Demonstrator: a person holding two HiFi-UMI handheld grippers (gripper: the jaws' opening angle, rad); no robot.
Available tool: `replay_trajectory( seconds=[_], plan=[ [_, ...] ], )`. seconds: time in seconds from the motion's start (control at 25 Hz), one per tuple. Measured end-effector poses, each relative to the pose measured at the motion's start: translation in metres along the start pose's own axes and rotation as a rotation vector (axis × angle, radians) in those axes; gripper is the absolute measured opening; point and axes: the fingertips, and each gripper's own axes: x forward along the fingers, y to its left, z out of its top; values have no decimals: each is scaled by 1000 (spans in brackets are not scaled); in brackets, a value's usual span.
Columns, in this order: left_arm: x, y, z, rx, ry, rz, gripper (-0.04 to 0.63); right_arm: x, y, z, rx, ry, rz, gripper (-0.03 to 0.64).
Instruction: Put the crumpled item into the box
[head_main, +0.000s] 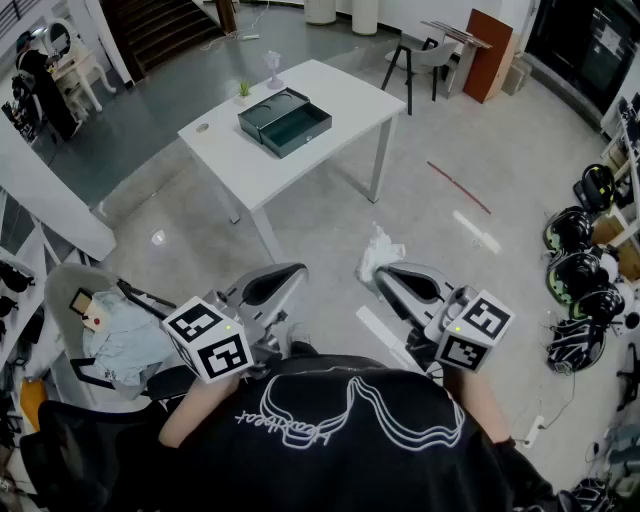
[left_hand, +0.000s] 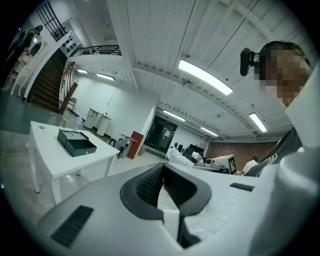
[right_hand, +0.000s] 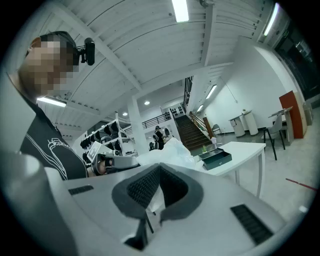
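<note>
In the head view the right gripper (head_main: 383, 275) holds the white crumpled item (head_main: 380, 250) above the floor, well apart from the open box (head_main: 285, 122) on the surface (head_main: 340, 90) — in the left gripper view the left gripper (left_hand: 162, 166) has its fingers (left_hand: 147, 185) together, empty — in the right gripper view the fingers (right_hand: 145, 187) clamp the crumpled item.

no readable text anywhere

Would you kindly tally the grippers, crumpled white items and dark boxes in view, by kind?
Grippers: 2 (left gripper, right gripper)
Crumpled white item: 1, in the right gripper
Dark box: 1, open on the white table
Total: 4
</note>
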Motion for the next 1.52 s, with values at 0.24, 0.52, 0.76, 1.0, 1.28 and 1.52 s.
replay_trajectory(
  seconds=[0.24,0.52,0.76,1.0,1.28,1.52],
  plan=[
    [1,-10,-4,6,11,-6,5,-10,2,-1,2,-13,-11,6],
    [14,-10,-4,0,20,-18,5,-18,-10,-4,25,-23,-53,6],
    [33,-5,-8,-8,43,-51,5,-18,-27,-7,34,-20,-89,6],
    [55,23,-5,-29,55,-61,5,-3,-56,-7,53,-4,-108,6],
    [86,84,7,-70,60,-49,5,42,-107,-5,74,33,-113,6],
    [122,153,23,-133,71,-18,5,93,-165,2,113,84,-114,6]
  ],
)
